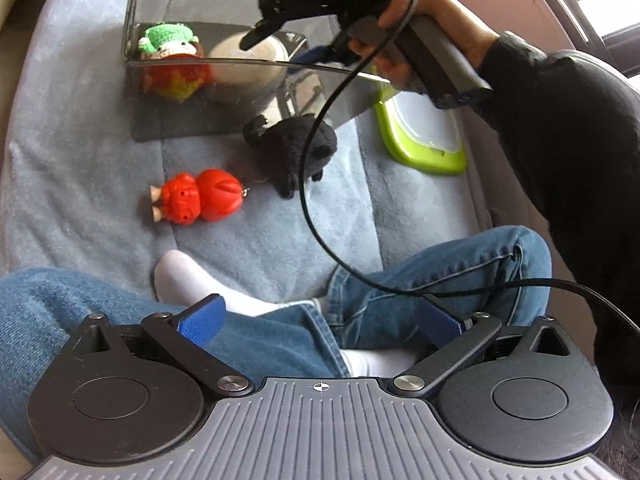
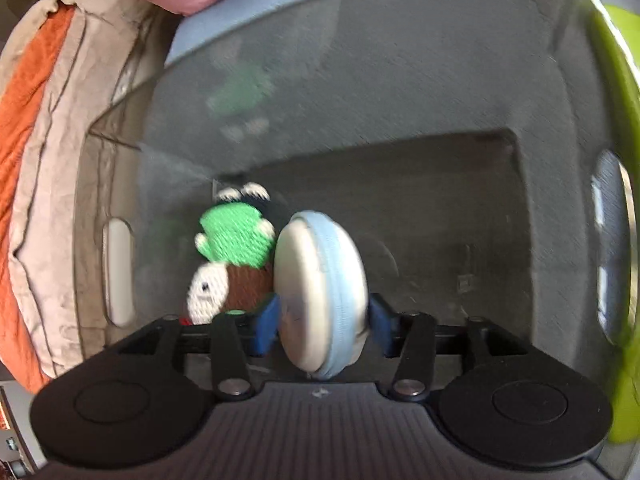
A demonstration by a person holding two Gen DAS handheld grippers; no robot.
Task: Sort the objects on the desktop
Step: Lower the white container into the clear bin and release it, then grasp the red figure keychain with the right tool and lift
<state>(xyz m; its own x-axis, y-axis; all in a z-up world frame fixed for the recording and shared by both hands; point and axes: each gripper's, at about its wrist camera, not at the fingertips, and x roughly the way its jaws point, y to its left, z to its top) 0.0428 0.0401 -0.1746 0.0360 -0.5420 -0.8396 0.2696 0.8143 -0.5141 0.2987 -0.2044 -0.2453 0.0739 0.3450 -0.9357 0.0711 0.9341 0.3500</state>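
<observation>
Blue blanket (image 1: 100, 184), smoky clear bin (image 1: 248, 66) at far end. Right gripper (image 2: 324, 320) inside bin, fingers spread beside round zip pouch (image 2: 320, 292), crochet doll (image 2: 232, 256) touching its left. Left gripper (image 1: 320, 320) released, empty. Red figurine (image 1: 198, 196), black plush (image 1: 292, 152) near bin's front edge.

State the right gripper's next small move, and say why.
Probably lift the right gripper straight up out of the clear bin. The round pouch already sits inside beside the knitted doll, and the jaws look slack around it.
</observation>
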